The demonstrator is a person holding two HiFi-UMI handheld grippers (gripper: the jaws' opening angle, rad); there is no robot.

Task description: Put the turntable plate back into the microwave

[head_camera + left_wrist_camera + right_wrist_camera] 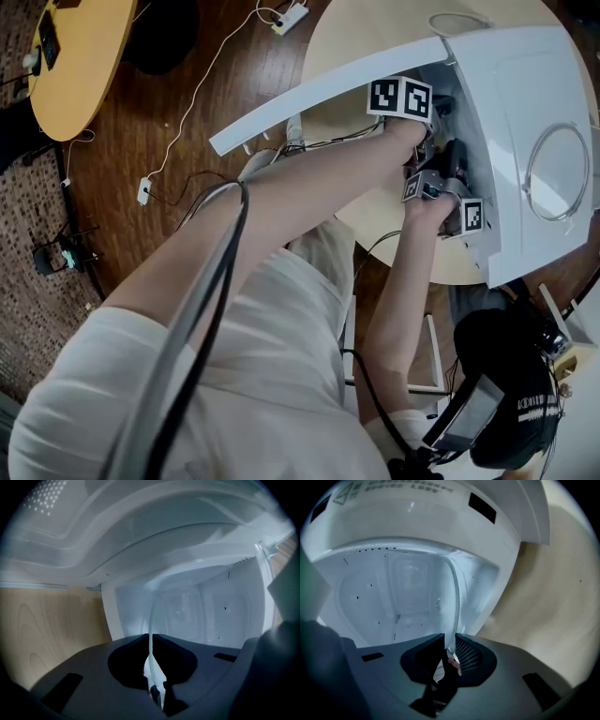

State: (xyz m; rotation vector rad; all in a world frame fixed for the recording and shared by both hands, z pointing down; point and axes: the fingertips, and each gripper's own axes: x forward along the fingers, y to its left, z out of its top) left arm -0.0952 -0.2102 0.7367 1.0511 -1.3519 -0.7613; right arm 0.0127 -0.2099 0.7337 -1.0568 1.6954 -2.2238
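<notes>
The microwave door [319,94] stands open over the left side of the round bench [347,37].

The left hand-held gripper [151,641] points into the cavity opening. Its jaws are set narrow and clamp the rim of the glass turntable plate [151,616], which shows edge-on between the pads. Bare bench surface shows to the left of the cavity wall.

The right hand-held gripper [449,645] sits just beside the left one at the same opening. Its jaws are also narrow and grip the plate's rim. From here the plate extends forward into the cavity; whether it touches the cavity floor cannot be told.

The microwave [525,84] occupies the bench's right edge.
</notes>
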